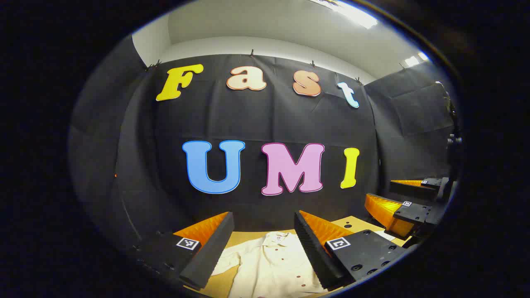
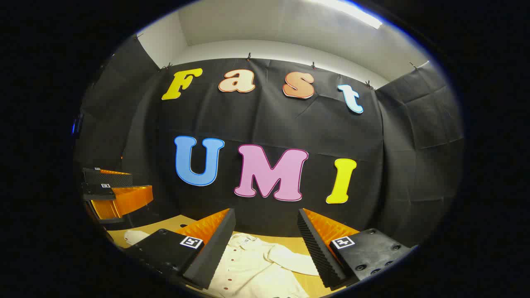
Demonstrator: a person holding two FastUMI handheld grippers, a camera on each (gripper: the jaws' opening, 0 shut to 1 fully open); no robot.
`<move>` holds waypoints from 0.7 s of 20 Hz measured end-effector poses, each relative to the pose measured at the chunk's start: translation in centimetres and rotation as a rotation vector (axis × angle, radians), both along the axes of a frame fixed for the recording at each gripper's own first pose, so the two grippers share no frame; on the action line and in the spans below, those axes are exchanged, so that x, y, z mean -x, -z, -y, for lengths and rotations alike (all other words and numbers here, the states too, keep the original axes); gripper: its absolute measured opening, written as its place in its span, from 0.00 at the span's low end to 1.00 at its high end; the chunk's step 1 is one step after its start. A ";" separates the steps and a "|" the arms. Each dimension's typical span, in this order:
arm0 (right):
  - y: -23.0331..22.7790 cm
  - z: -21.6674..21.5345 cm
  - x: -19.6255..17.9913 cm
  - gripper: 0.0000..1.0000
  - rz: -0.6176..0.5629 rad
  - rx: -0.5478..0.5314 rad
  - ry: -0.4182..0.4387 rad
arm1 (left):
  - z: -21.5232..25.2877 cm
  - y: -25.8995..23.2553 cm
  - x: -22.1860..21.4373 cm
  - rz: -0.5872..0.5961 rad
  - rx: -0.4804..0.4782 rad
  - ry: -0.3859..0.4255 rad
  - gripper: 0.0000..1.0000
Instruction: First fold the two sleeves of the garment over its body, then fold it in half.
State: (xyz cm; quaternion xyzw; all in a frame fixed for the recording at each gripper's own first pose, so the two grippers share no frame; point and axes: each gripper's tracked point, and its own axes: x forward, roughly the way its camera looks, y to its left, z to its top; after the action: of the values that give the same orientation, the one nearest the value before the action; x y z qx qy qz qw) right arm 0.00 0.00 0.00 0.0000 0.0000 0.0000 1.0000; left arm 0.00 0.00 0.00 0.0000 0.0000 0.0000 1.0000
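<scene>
A cream button-up shirt (image 1: 271, 265) lies flat on the wooden table (image 1: 244, 239), collar toward the wall. In the left gripper view my left gripper (image 1: 264, 221) hangs open above it, fingers wide apart, nothing between them. The right gripper (image 1: 408, 203) shows at the right edge, also above the table. In the right gripper view the shirt (image 2: 252, 269) lies below my open right gripper (image 2: 265, 219), one sleeve (image 2: 296, 260) lying bent across toward the right. The left gripper (image 2: 112, 190) floats at the left, above the other sleeve's cuff (image 2: 134, 236).
The black booth wall (image 1: 265, 124) stands close behind the table's far edge. Bare wood (image 2: 310, 281) shows beside the shirt.
</scene>
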 end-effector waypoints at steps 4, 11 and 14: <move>0.2 0.2 0.4 0.96 -0.007 0.007 -0.006 | -0.3 0.7 -0.1 -0.024 0.013 -0.022 0.96; 0.5 0.8 0.4 0.96 -0.020 0.010 0.004 | -0.2 1.5 -0.4 -0.051 0.018 -0.015 0.95; 1.2 0.9 0.2 0.96 -0.040 0.010 0.001 | 0.6 1.5 -0.3 -0.047 0.008 0.004 0.96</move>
State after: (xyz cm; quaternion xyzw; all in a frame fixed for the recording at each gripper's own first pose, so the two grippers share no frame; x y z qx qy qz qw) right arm -0.19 -0.91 -1.17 -0.0050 0.0200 -0.0004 0.9998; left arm 0.27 -0.57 -1.50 -0.0042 0.0233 -0.0022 0.9997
